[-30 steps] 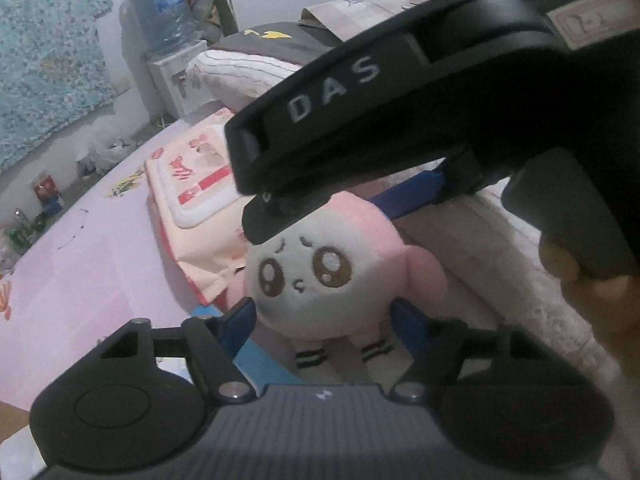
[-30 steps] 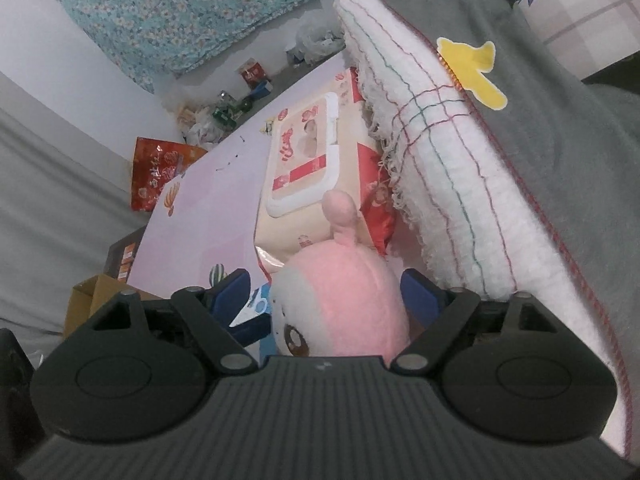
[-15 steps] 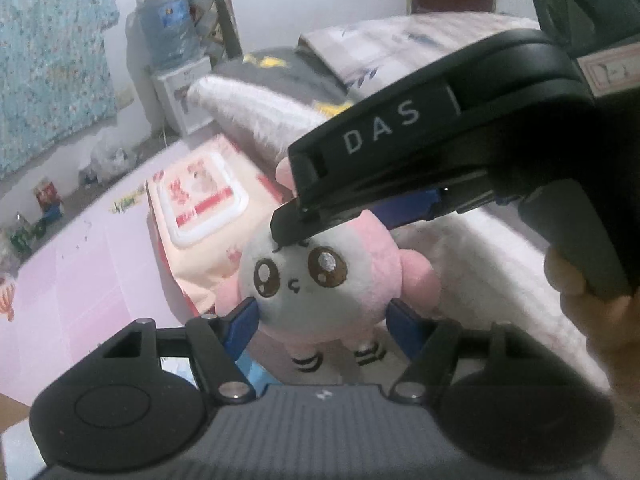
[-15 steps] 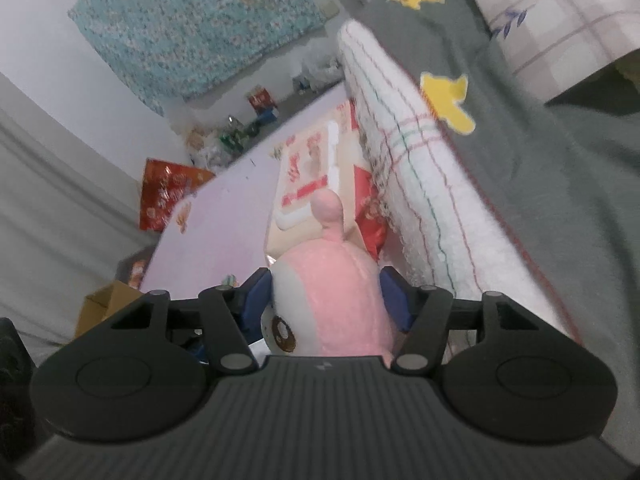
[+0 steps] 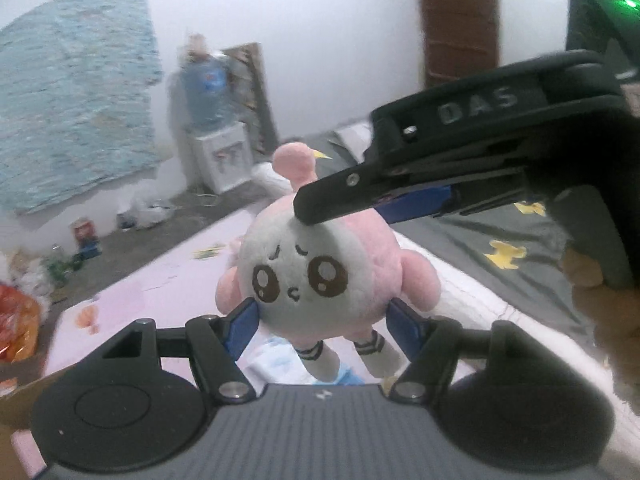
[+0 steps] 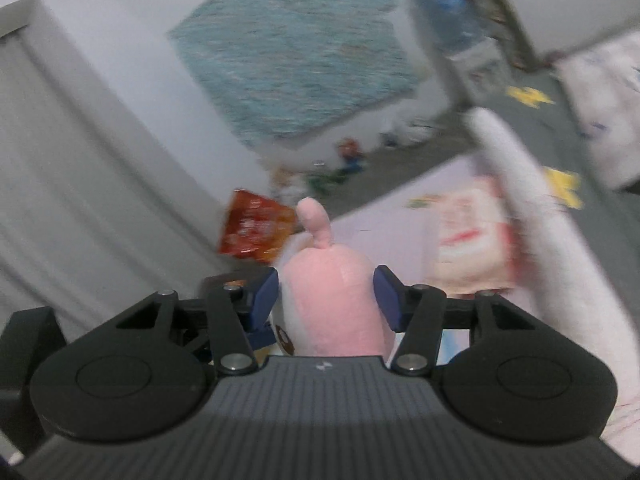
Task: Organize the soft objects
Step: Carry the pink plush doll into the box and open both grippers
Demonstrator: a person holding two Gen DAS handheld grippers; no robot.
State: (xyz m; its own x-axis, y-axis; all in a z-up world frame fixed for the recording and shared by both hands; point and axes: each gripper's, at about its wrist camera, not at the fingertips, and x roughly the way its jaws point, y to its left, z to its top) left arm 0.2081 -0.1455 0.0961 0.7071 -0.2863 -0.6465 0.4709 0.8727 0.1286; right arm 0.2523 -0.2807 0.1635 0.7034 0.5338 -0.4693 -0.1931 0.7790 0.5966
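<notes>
A round pink and white plush toy point(image 5: 316, 276) with big brown eyes hangs in the air, face toward the left wrist camera. My right gripper point(image 6: 326, 298) is shut on the plush toy's point(image 6: 332, 304) pink back and top; it shows in the left wrist view point(image 5: 452, 172) as a black body coming in from the right above the toy. My left gripper point(image 5: 322, 322) has its blue pads point(image 5: 242, 326) on either side of the toy's lower body, touching or nearly touching it.
A pink table surface point(image 5: 168, 280) lies below. A wet-wipes pack point(image 6: 468, 240) lies on it beside a white rolled towel point(image 6: 532, 216) and a grey blanket with yellow shapes point(image 5: 500, 248). A water dispenser point(image 5: 212, 120) stands by the far wall.
The right gripper has lifted the plush toy up off the wipes pack and table. The left gripper has risen with it, its pads staying beside the toy.
</notes>
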